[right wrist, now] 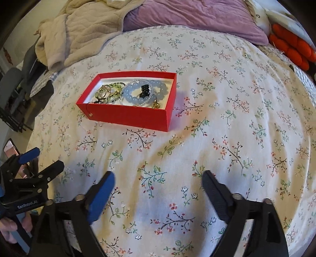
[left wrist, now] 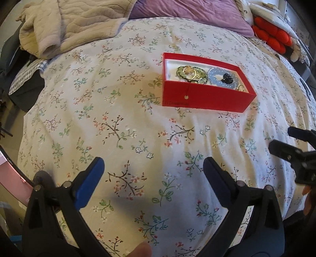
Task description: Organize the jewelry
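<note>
A red box (left wrist: 205,96) is set on a bed (left wrist: 110,110) covered by a floral sheet, and the jewelry is gathered inside it: a green bracelet (right wrist: 113,91) with gold rings (left wrist: 189,72) laid on it at the left end, a blue bracelet (right wrist: 145,91) to its right with a black clip (right wrist: 145,91) resting in its ring, and a small gold piece (right wrist: 156,104) near the front right corner. The left hand-held gripper (left wrist: 154,168) is held over bare sheet with its jaws spread wide and nothing between them; the box lies well ahead of it and a little to its right, well apart from both fingers. The right hand-held gripper (right wrist: 158,181) is likewise held wide open and empty above the sheet, and from its view the box is seen ahead and to the left, again well clear of the fingertips. The two grippers are kept side by side, each showing at the edge of the other's view. A hand (right wrist: 11,227) is seen wrapped around the left gripper's handle. At the far end of the bed a beige blanket (left wrist: 69,25), a purple pillow (left wrist: 193,13) and an orange item (left wrist: 274,35) are piled.
</note>
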Available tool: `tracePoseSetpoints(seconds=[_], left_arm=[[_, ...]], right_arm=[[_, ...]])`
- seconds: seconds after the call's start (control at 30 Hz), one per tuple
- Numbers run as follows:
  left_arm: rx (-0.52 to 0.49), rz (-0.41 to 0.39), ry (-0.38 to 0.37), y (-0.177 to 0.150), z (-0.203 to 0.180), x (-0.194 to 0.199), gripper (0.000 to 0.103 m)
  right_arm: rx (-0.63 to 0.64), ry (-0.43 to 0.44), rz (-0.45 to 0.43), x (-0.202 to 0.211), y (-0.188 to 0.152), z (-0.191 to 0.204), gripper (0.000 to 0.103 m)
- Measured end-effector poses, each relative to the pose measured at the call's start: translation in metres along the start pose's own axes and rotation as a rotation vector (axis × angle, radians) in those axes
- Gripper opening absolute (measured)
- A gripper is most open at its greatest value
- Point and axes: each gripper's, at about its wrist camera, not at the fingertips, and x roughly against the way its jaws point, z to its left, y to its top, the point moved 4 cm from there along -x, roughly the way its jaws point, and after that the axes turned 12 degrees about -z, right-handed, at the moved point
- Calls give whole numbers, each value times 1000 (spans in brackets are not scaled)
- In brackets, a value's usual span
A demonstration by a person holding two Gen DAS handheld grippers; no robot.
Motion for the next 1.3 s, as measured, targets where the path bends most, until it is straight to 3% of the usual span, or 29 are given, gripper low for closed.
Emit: tracePoseSetpoints(seconds=[0.5, 1.3], left_arm=[[4, 22, -4, -4, -5, -8, 100], [-2, 24, -9, -5, -10, -9, 100]], right_arm=[[56, -36, 25, -10, -3, 8, 103], [29, -49, 41, -13, -5, 1, 103]])
